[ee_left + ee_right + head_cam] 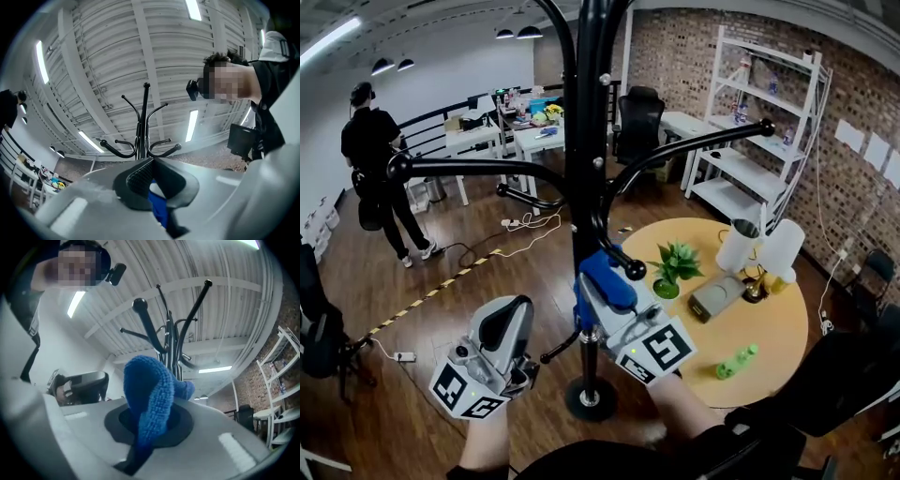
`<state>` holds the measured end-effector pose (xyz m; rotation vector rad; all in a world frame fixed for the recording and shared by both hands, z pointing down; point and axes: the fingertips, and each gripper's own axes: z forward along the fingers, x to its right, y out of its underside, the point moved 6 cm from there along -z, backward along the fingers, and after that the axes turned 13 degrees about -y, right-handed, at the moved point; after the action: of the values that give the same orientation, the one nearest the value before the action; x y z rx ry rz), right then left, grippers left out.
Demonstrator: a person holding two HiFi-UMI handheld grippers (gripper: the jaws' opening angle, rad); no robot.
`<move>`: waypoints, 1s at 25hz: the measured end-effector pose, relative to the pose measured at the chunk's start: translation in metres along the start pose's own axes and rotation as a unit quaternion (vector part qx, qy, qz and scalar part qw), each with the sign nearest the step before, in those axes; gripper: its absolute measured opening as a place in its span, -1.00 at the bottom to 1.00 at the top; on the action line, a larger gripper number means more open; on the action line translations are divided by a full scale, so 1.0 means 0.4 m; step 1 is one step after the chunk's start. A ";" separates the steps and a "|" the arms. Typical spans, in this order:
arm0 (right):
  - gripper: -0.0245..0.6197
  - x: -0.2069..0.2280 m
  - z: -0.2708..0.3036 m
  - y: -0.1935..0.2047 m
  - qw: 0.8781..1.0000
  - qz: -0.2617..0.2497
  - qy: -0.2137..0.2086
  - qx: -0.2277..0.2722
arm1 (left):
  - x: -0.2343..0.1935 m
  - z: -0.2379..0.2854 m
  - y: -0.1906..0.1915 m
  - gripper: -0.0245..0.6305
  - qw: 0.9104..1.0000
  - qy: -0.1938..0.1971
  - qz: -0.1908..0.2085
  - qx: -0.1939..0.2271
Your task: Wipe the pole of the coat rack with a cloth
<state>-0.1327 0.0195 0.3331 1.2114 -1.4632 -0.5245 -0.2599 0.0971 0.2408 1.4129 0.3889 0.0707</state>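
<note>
The black coat rack pole rises in the middle of the head view, with curved hook arms spreading left and right. My right gripper is shut on a blue cloth and holds it against the pole's right side, just below a knobbed hook. In the right gripper view the blue cloth bulges out of the jaws, with the pole right behind it. My left gripper hangs lower left of the pole, apart from it, jaws shut. From below, the left gripper looks up at the rack.
A round yellow table to the right of the rack carries a potted plant, a grey box, white lamps and a green bottle. The rack's base stands on wooden floor. A person in black stands far left.
</note>
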 end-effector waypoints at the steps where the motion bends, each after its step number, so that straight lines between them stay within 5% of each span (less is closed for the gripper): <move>1: -0.88 -0.011 -0.006 0.030 1.000 0.013 0.005 -0.012 | -0.002 0.001 0.006 -0.95 1.000 0.002 -0.001 -0.004; 8: -0.88 -0.071 -0.073 0.268 0.988 0.117 0.041 -0.094 | 0.001 0.013 0.087 -0.95 0.999 0.016 -0.008 -0.047; 11: -0.88 -0.081 -0.100 0.314 0.981 0.164 0.042 -0.090 | 0.010 0.014 0.108 -0.95 0.998 0.022 -0.017 -0.057; 15: -0.88 -0.092 -0.158 0.286 0.973 0.225 0.039 -0.040 | 0.036 0.008 0.125 -0.95 0.996 0.038 -0.023 -0.072; 25: -0.88 -0.113 -0.259 0.210 0.971 0.226 0.068 -0.025 | 0.126 0.030 0.146 -0.95 0.992 0.087 -0.018 -0.089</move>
<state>-0.0771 0.1210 0.4133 0.8180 -1.5359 -0.1618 -0.1986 0.1094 0.2877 1.2258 0.5391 0.1949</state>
